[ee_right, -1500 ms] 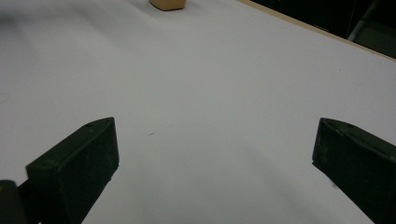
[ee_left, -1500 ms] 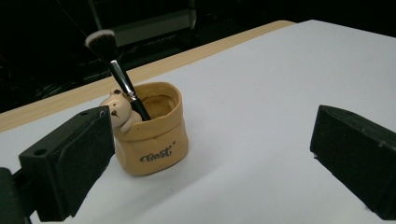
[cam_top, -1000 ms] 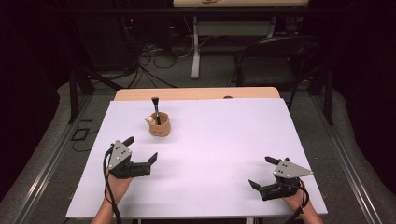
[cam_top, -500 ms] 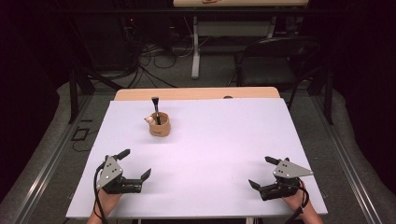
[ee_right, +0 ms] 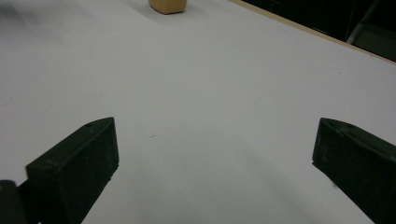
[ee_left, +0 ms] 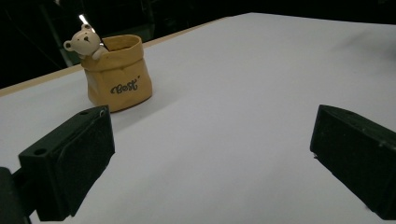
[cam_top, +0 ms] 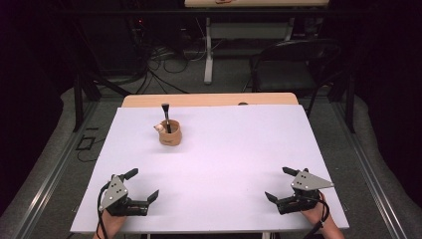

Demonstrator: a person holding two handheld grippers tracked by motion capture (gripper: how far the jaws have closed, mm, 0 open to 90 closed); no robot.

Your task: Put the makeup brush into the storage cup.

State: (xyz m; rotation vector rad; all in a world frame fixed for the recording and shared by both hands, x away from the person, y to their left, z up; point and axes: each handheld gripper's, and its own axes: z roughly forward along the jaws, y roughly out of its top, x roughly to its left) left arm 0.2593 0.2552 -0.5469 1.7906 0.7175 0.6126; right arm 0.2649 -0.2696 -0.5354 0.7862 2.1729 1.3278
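In the high view, the left gripper [cam_top: 141, 184] sits at the lower left of the frame, near the front edge of the white table [cam_top: 239, 149], with its jaws spread wide and nothing between them. The right gripper [cam_top: 279, 184] sits at the lower right, likewise low over the sheet, jaws apart and empty. The two are well apart from each other.

The pot [cam_top: 170, 133], a small tan bag-shaped holder, stands upright left of centre in the upper half of the table, well apart from both grippers. A dark brush [cam_top: 166, 117] stands in it, leaning slightly. In the left gripper view the pot [ee_left: 118, 72] shows at upper left, beyond the left jaw, with a small bear [ee_left: 84, 41] figure peeking over its rim. In the right gripper view the pot's base [ee_right: 168, 6] shows at the top edge.
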